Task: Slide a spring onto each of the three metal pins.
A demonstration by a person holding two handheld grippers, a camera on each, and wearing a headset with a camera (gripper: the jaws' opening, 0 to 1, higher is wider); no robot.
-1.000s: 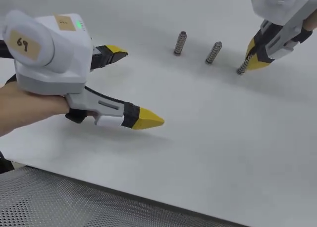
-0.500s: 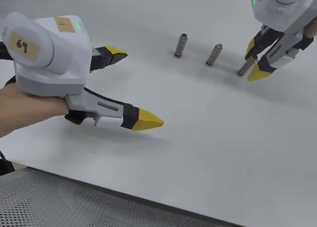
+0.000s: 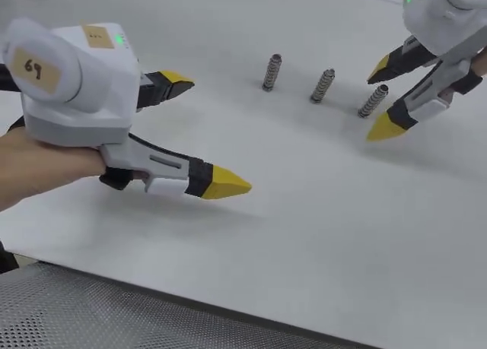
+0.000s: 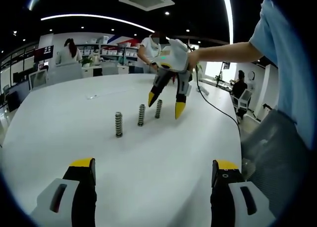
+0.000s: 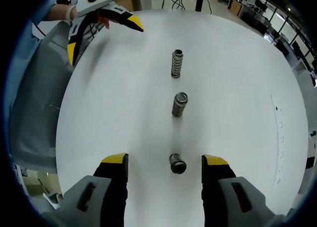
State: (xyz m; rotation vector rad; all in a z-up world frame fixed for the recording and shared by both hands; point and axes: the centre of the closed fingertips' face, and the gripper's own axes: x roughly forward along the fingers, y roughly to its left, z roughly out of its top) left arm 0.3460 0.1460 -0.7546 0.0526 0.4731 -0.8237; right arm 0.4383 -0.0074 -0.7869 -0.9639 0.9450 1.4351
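Springs [image 3: 323,85] line up well inside table edge [image 3: 228,305].

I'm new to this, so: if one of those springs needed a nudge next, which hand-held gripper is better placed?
Probably the right hand-held gripper: its open jaws flank the end spring. The left hand-held gripper, also open, sits well away from it.

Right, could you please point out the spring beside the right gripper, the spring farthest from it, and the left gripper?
Near spring [image 3: 374,100]: head view, mid-coils.
Far spring [image 3: 272,72]: head view, mid-coils.
Left gripper [image 3: 215,134]: head view, midway between fingertips.
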